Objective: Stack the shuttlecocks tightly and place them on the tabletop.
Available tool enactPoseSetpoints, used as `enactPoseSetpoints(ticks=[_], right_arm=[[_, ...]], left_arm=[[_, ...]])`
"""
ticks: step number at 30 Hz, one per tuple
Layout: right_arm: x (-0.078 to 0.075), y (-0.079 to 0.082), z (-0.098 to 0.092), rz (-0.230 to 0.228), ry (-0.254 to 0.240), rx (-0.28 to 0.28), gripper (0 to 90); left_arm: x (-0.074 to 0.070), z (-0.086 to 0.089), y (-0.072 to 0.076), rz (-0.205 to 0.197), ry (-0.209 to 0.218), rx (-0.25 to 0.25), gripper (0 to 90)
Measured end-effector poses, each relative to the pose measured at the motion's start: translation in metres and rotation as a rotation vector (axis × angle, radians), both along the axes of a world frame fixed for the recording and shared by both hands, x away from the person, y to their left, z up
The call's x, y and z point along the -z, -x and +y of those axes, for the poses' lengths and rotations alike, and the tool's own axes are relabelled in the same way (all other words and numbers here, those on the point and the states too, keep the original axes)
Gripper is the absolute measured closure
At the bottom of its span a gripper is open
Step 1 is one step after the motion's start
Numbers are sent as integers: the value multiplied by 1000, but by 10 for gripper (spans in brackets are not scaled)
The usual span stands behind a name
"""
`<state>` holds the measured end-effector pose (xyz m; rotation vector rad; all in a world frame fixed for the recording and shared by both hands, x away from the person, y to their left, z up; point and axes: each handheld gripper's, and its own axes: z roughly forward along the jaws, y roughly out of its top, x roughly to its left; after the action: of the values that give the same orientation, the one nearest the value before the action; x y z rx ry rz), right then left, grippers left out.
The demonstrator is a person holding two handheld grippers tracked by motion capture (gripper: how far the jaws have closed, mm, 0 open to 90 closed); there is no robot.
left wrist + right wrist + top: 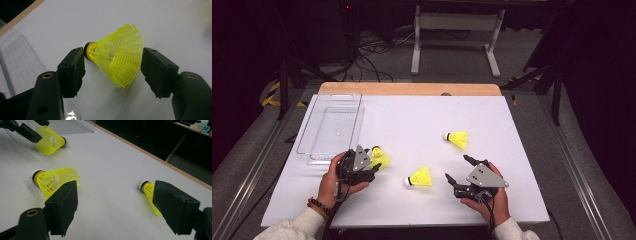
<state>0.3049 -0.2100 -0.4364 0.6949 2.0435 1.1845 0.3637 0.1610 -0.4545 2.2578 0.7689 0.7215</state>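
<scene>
high view overhead facing forward, tool views close, sharing shuttlecock

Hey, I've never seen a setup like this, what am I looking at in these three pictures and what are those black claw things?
A person sits at a white table and holds a hand tool in each hand; each ends in two black jaws. One picture looks down from above. The other two come from cameras riding on the tools, looking along their jaws.

Three yellow shuttlecocks lie on the table, beside a clear plastic tray. The left gripper has its jaws either side of the nearest shuttlecock, not yet pressing it. The right gripper is open with nothing between its jaws; the middle shuttlecock and the far shuttlecock lie ahead of it.
</scene>
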Motion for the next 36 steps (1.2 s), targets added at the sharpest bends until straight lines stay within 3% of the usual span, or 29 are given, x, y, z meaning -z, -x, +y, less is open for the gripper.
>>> enactPoseSetpoints(ticks=[5,11,17,27,36], right_arm=[[0,1,1,-7,13,-6,216],[0,1,1,-7,12,-4,217],[0,1,2,-10,22,-3,216],[-1,2,0,-14,21,-1,217],[-2,2,-1,-19,18,3,217]], left_arm=[[4,-1,-7,22,-27,-27,518],[5,1,-9,50,-25,-30,696],[1,4,-7,28,-25,-19,888],[-2,2,-2,21,-36,20,892],[-5,3,2,21,-18,36,892]])
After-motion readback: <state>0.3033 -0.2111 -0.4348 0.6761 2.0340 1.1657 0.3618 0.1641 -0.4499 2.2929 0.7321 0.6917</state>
